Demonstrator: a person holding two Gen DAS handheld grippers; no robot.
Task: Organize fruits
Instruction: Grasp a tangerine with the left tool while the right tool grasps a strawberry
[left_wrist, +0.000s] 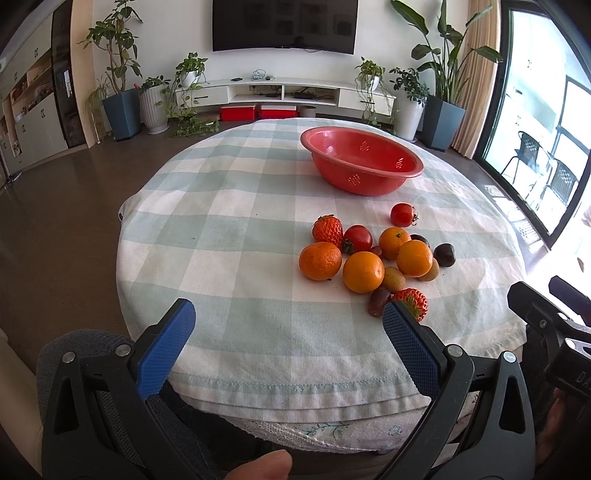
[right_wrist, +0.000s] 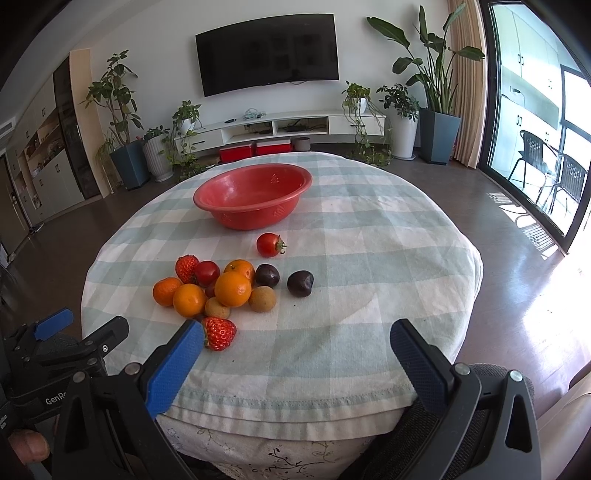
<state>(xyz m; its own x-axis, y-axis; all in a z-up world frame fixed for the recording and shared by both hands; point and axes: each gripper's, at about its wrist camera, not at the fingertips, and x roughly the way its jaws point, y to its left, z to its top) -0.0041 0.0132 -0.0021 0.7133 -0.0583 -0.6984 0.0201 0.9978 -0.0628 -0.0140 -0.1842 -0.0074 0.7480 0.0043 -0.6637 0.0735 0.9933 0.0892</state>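
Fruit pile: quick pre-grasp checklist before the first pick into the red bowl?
1. Left gripper open, nothing held: ok.
2. Right gripper open, nothing held: ok.
3. Red bowl upright on the checked tablecloth, nothing seen inside: ok.
4. An isolated first target: the lone tomato sits apart from the pile, between it and the bowl: ok.
5. Near strawberry free to grasp: it lies beside the right gripper's left finger; contact cannot tell.
6. Pile stability: oranges touch their neighbours, so pulling one may shift others: not ok.
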